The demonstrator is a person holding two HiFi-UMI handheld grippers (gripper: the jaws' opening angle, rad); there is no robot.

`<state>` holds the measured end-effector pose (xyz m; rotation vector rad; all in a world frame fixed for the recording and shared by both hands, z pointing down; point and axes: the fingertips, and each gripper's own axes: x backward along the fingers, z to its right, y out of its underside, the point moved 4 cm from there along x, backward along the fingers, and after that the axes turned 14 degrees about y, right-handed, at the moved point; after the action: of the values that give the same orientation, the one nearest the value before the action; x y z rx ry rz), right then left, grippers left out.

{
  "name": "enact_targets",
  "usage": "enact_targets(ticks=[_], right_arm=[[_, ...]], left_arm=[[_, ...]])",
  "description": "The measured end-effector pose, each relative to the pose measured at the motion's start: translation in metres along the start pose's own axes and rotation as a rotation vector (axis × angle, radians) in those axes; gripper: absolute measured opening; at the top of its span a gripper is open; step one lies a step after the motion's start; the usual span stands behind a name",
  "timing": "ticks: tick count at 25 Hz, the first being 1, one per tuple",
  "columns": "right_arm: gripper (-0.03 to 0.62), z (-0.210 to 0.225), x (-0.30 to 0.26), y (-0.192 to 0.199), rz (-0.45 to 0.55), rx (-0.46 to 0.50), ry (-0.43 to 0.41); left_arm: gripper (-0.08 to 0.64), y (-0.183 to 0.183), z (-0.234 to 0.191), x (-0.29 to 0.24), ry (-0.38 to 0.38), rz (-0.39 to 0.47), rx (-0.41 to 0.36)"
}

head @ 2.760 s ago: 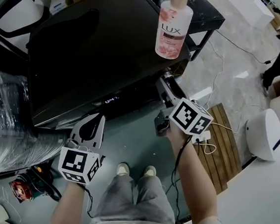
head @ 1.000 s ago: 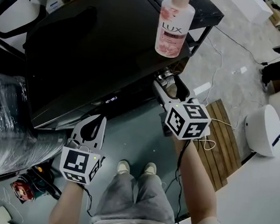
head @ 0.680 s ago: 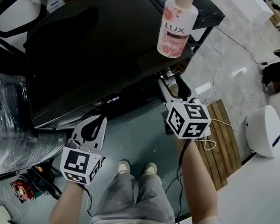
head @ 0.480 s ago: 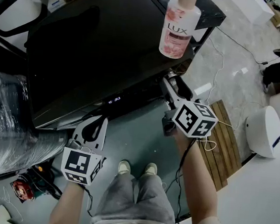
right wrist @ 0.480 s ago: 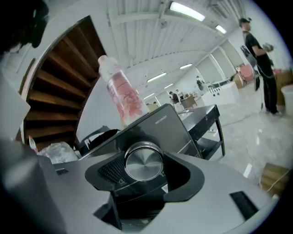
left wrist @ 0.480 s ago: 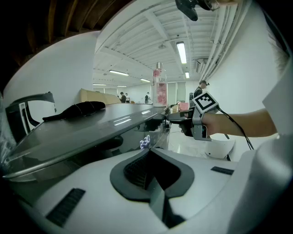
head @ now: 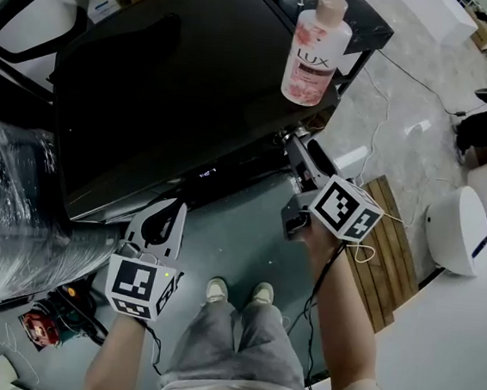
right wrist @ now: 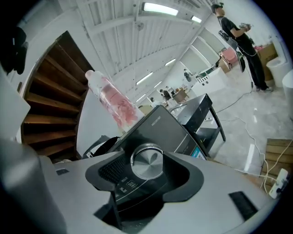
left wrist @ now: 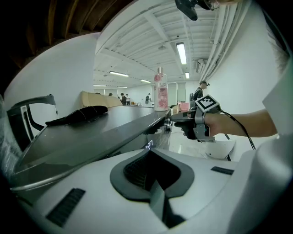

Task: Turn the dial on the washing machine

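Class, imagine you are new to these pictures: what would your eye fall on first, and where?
A tall pink bottle stands out first, upright near the far right corner of the dark washing machine lid. Then the shiny silver dial on the front panel, clasped between the right gripper's jaws.

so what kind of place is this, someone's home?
Probably not: it looks like an open-plan lab or workshop hall. Long ceiling strip lights, loose cables across the polished floor, and a dark grey washing machine standing beside a plastic-wrapped bundle.

Open lab hall: strip lights, wooden pallet.
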<state>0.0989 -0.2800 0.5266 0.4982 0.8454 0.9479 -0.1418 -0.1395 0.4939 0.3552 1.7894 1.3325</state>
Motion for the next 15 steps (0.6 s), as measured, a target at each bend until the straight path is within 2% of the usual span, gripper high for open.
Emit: enact_targets(ticks=[2,8,11,15], right_arm=[[0.233,-0.01,0.012,-0.005,0.007,0.065,-0.017],[0.133,-0.05,0.069,-0.025,0.057,0.328,-0.017],[0.1,-0.075,0.102,-0.035,0.089,0.399,-0.029],[0.082,-0.113,0.145,-0.048,0.122,0.47,-0.076]], left_arm=[[0.02,-0.009,0.001,0.006,-0.001,0.008,-0.006],[0.02,-0.046,0.004,0.036,-0.007,0.049,-0.015],[0.02,-0.066,0.009,0.05,0.013,0.087,0.032],[0.02,-0.101,0.022,0.07,0.022,0.113,-0.03]])
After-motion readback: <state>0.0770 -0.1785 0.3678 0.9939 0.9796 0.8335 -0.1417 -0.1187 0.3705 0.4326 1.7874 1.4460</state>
